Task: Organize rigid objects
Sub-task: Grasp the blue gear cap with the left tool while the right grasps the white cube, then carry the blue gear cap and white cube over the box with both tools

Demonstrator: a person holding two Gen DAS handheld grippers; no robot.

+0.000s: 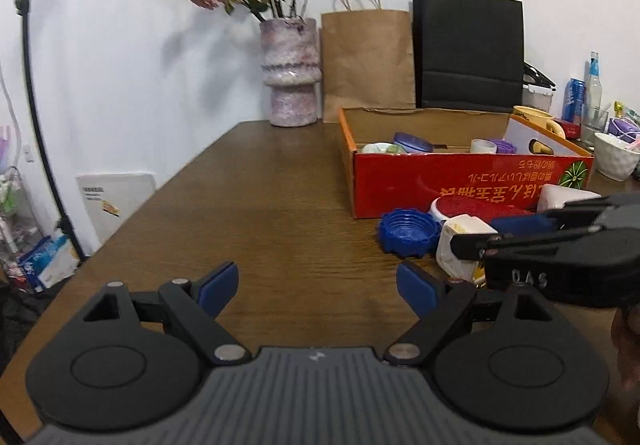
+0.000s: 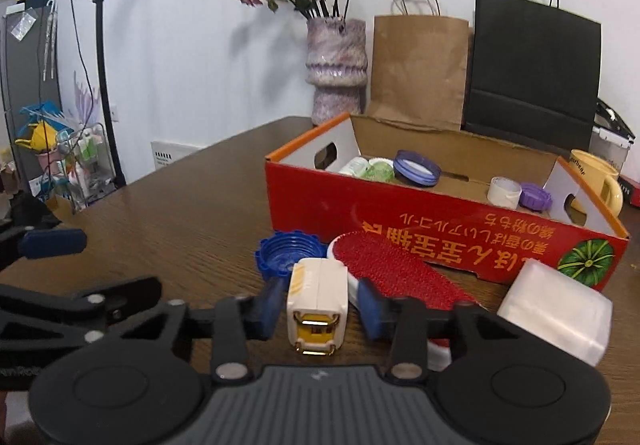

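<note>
A white and yellow charger block (image 2: 318,301) lies on the wooden table (image 2: 168,213) between the blue pads of my right gripper (image 2: 320,305); the jaws are open with small gaps on both sides. The block also shows in the left wrist view (image 1: 460,245). Behind it lie a blue ribbed lid (image 2: 290,253), a red brush (image 2: 392,269) and a white box (image 2: 558,311). The red cardboard box (image 2: 420,221) holds several lids. My left gripper (image 1: 316,287) is open and empty over bare table, left of the pile.
A vase of dried flowers (image 2: 336,65), a brown paper bag (image 2: 420,69) and a black bag (image 2: 532,77) stand at the back wall. A yellow mug (image 2: 596,177) stands right of the box. A white bowl (image 1: 616,157), bottle and can stand at far right.
</note>
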